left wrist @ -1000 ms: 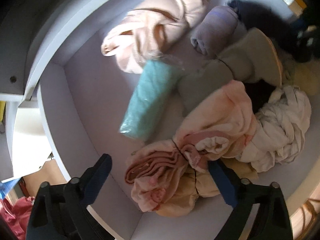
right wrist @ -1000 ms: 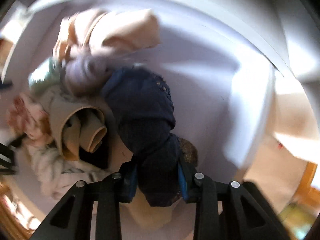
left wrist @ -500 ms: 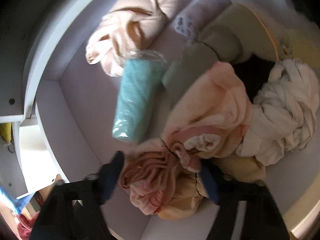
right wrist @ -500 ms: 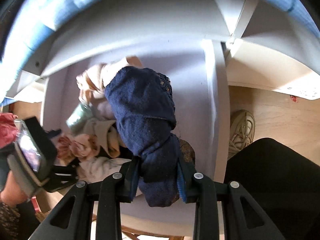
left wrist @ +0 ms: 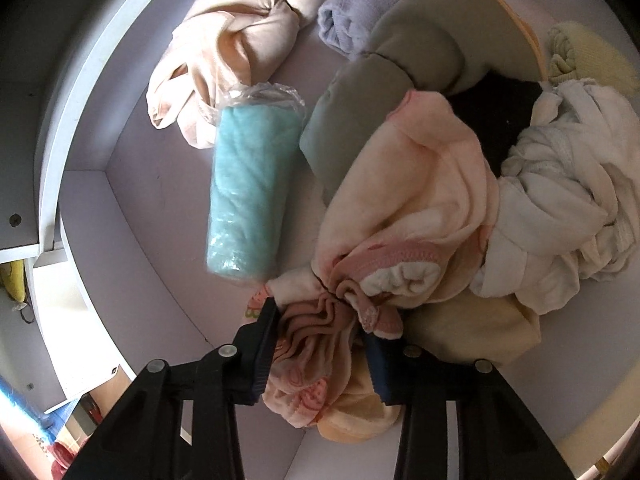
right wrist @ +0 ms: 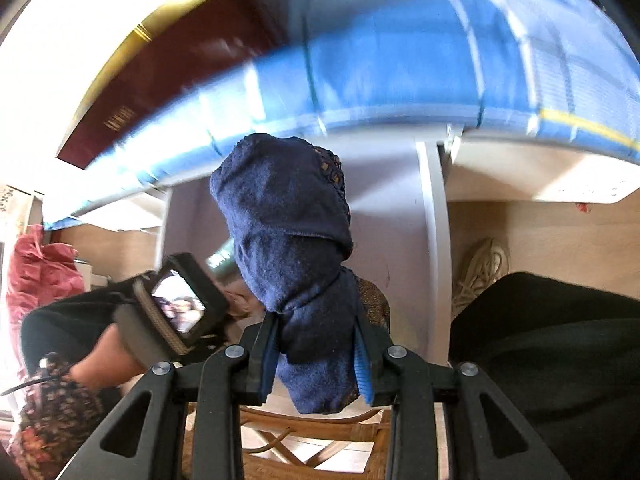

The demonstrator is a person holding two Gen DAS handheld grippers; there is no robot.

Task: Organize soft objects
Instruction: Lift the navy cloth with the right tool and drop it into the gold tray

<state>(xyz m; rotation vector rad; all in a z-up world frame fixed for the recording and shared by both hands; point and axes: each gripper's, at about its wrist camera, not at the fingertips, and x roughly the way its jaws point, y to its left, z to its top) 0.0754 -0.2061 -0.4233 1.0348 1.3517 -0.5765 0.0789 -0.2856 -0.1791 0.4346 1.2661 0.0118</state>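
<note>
Left wrist view:
Left gripper (left wrist: 320,344): pinching the bunched end of the pink fleece bundle (left wrist: 404,216), low in the pale drawer (left wrist: 160,208).
Beside it: teal towel roll in clear plastic (left wrist: 250,192).

Right wrist view:
Right gripper (right wrist: 316,354): clamped on the navy knitted cloth roll (right wrist: 296,240), upright, above the drawer.

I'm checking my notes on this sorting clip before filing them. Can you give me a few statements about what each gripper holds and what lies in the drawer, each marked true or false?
1. The right gripper is shut on the navy cloth bundle. True.
2. The left gripper is wide open over bare drawer floor. False: it is shut on the pink blanket.
3. The teal rolled towel is wrapped in clear plastic. True.
4. The white knotted garment lies left of the teal rolled towel. False: it lies to its right.
</note>
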